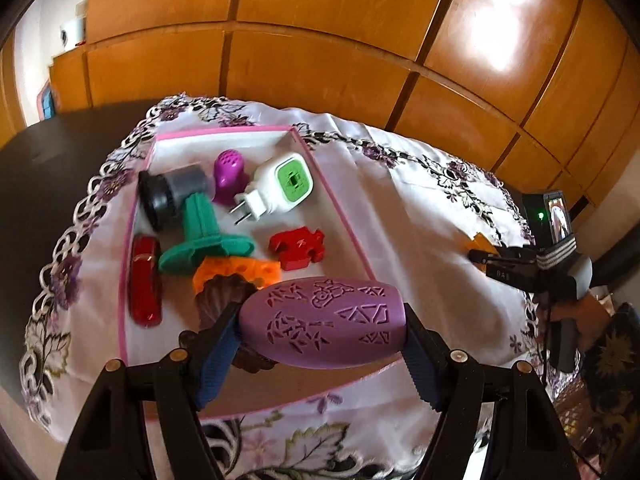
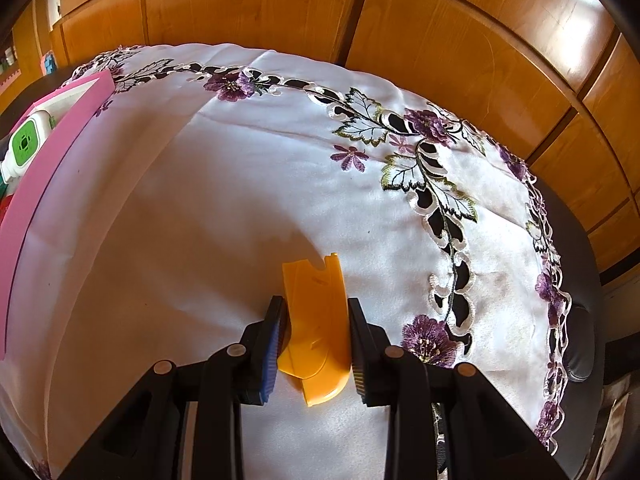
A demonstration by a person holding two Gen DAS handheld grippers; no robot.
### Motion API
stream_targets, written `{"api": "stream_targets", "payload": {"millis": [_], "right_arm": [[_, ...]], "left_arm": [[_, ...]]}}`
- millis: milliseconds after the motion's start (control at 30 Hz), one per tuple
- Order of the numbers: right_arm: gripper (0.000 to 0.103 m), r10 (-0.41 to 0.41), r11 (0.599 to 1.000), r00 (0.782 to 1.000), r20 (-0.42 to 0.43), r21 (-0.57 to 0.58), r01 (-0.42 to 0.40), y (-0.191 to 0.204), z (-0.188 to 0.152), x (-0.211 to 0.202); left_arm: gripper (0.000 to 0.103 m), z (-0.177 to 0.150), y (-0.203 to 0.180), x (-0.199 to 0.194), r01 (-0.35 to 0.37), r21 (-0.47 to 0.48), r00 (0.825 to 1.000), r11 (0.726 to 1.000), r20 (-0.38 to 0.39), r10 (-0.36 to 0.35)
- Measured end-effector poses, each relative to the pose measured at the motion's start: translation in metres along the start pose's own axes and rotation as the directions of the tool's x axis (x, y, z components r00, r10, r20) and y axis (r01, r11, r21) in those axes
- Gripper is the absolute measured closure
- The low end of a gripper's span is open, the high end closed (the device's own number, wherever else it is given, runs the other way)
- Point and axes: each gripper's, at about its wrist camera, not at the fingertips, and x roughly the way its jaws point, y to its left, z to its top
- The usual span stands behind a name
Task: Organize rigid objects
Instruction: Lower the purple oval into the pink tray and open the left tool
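Observation:
My left gripper (image 1: 322, 330) is shut on a purple carved oval piece (image 1: 322, 322) and holds it above the near edge of the pink-rimmed tray (image 1: 340, 216). The tray holds a white and green plug (image 1: 280, 186), a red puzzle piece (image 1: 298, 249), a teal stand (image 1: 200, 236), a grey and black cylinder (image 1: 172, 196), a small purple piece (image 1: 228, 174), a red bar (image 1: 146, 280), an orange block (image 1: 248, 272) and a brown fluted piece (image 1: 222, 296). My right gripper (image 2: 316, 334) has its jaws around a yellow flat piece (image 2: 316, 312) on the cloth, touching both sides.
The white embroidered tablecloth (image 2: 240, 168) covers a dark table (image 1: 48, 168). Wooden cabinet doors (image 1: 320, 40) stand behind. The tray's pink wall (image 2: 44, 160) is at the far left of the right wrist view. The right gripper with its camera (image 1: 548, 248) shows right of the tray.

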Motion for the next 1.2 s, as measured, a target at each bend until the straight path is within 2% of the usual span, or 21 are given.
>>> {"api": "stream_targets", "payload": {"millis": [200, 367, 500, 600, 633, 733, 867, 1100, 1200], "right_arm": [[0.074, -0.001, 1.0, 1.0, 0.001, -0.007, 0.001, 0.0, 0.0, 0.0], [0.074, -0.002, 1.0, 1.0, 0.0, -0.014, 0.002, 0.001, 0.0, -0.001], [0.074, -0.006, 1.0, 1.0, 0.001, -0.023, 0.006, 0.001, 0.0, 0.0], [0.074, -0.009, 0.999, 1.0, 0.002, -0.031, 0.009, 0.001, 0.0, -0.001], [0.074, -0.01, 0.999, 1.0, 0.003, -0.034, 0.01, 0.002, 0.0, 0.0], [0.074, -0.01, 0.999, 1.0, 0.003, -0.039, 0.01, 0.001, 0.0, 0.0], [0.074, -0.01, 0.999, 1.0, 0.003, -0.041, 0.011, 0.002, 0.0, 0.0], [0.074, -0.014, 0.999, 1.0, 0.004, -0.047, 0.014, 0.002, 0.0, -0.001], [0.074, -0.016, 0.999, 1.0, 0.005, -0.051, 0.016, 0.002, 0.0, -0.001]], "left_arm": [[0.028, 0.019, -0.006, 0.013, 0.014, 0.005, 1.0, 1.0, 0.015, -0.014], [0.027, 0.041, 0.012, 0.013, 0.138, -0.095, 0.99, 0.986, 0.034, -0.136], [0.027, 0.05, 0.017, 0.026, 0.185, -0.105, 0.982, 0.977, -0.015, -0.188], [0.027, 0.044, 0.009, 0.037, 0.194, -0.042, 0.978, 0.98, -0.075, -0.196], [0.027, 0.039, 0.004, 0.041, 0.179, -0.009, 0.979, 0.984, -0.1, -0.179], [0.026, 0.03, -0.007, 0.045, 0.112, 0.088, 0.989, 0.99, -0.109, -0.102], [0.027, 0.021, -0.004, 0.044, 0.047, 0.141, 0.995, 0.989, -0.09, -0.035], [0.027, 0.019, 0.005, 0.038, 0.022, 0.11, 0.997, 0.994, -0.07, -0.014], [0.027, 0.018, 0.002, 0.033, -0.014, 0.093, 0.999, 0.996, -0.032, 0.017]]}}
